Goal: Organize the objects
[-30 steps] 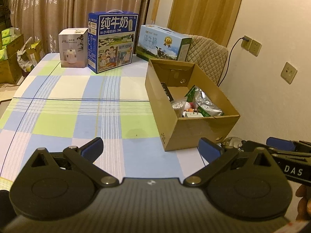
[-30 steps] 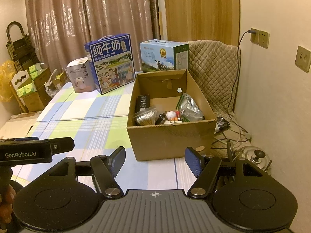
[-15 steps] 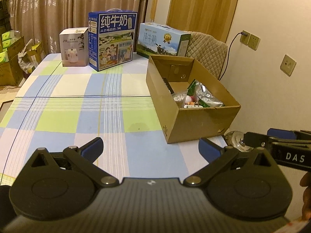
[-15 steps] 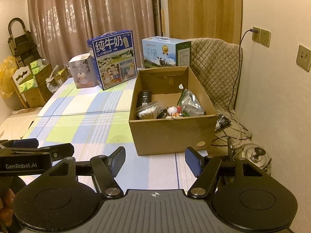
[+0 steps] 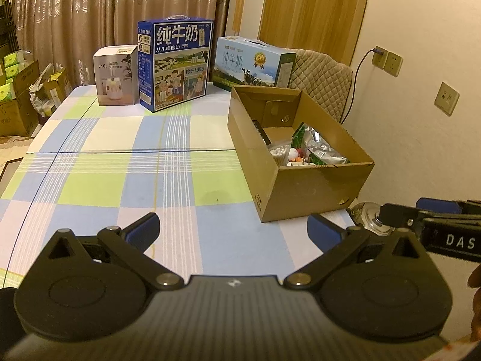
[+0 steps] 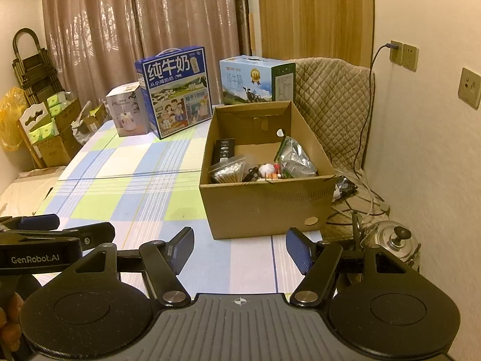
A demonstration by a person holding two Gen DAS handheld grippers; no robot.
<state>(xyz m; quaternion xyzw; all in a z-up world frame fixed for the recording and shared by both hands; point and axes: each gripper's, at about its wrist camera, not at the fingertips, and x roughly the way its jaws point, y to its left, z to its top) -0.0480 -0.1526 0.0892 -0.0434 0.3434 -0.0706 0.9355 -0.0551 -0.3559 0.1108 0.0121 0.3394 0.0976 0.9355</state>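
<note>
An open cardboard box [image 5: 300, 186] [image 6: 264, 201] stands on the right side of the checked tablecloth [image 5: 126, 174] [image 6: 135, 192]. Inside it lie a silver foil bag [image 6: 296, 158], a bag of cotton swabs [image 6: 228, 173], a black packet [image 6: 223, 150] and small toys [image 6: 266, 170]. My left gripper [image 5: 233, 230] is open and empty, low over the near table edge. My right gripper [image 6: 240, 248] is open and empty, in front of the box. Each gripper shows at the edge of the other's view.
At the back of the table stand a dark blue milk carton box [image 5: 174, 63], a light blue milk box [image 5: 252, 63] and a white humidifier box [image 5: 115, 75]. A quilted chair [image 6: 333, 102], cables and a metal kettle [image 6: 393, 240] are right of the table, by the wall.
Both grippers have drawn back and risen a little from the box, which now looks smaller. Jaws stay open. Nothing on the table moved.
</note>
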